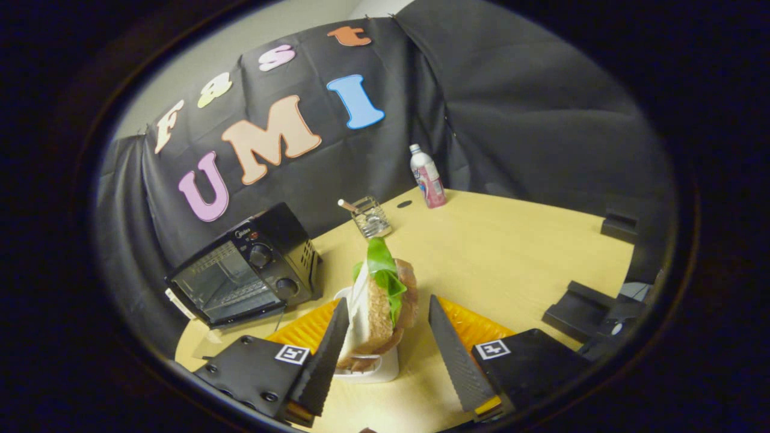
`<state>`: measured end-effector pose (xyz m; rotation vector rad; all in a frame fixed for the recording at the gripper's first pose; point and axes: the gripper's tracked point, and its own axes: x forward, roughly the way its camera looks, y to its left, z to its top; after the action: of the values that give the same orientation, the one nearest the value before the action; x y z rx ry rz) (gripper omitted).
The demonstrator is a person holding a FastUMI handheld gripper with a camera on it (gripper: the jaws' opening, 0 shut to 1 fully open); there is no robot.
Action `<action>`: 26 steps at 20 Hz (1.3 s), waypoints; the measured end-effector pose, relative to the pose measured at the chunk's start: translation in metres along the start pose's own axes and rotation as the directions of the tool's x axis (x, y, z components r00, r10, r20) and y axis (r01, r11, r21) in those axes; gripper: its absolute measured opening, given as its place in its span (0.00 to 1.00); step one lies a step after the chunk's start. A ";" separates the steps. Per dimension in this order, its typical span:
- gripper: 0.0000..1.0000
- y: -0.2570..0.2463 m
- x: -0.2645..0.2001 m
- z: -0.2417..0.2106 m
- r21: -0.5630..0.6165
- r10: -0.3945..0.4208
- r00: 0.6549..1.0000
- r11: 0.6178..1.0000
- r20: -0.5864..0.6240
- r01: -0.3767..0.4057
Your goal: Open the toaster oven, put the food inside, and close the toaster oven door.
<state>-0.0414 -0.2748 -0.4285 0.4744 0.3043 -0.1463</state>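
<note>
Lettuce-filled brown-bread sandwich between parted claw fingers

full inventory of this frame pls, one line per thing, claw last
toaster oven: 1, black, glass door shut, on the table beyond the left finger
sandwich: 1, brown bread with green lettuce, upright in a white holder, between the fingers
orange mat: 1, orange, ribbed, under and behind the holder
glass container: 1, clear, with a stick in it, beyond the sandwich
bottle: 1, white cap, pink label, upright at the table's far edge
black blocks: several, black, at the table's right side; what they are is unclear
table: 1, light wood
claw: 1, black, fingers open either side of the sandwich; left finger close to it, contact unclear, right one apart
</note>
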 end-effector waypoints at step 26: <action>0.38 0.211 -0.044 0.014 0.272 0.272 0.941 0.907 0.202 -0.321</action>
<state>-0.0351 -0.0925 -0.3126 0.8024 0.0467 0.0700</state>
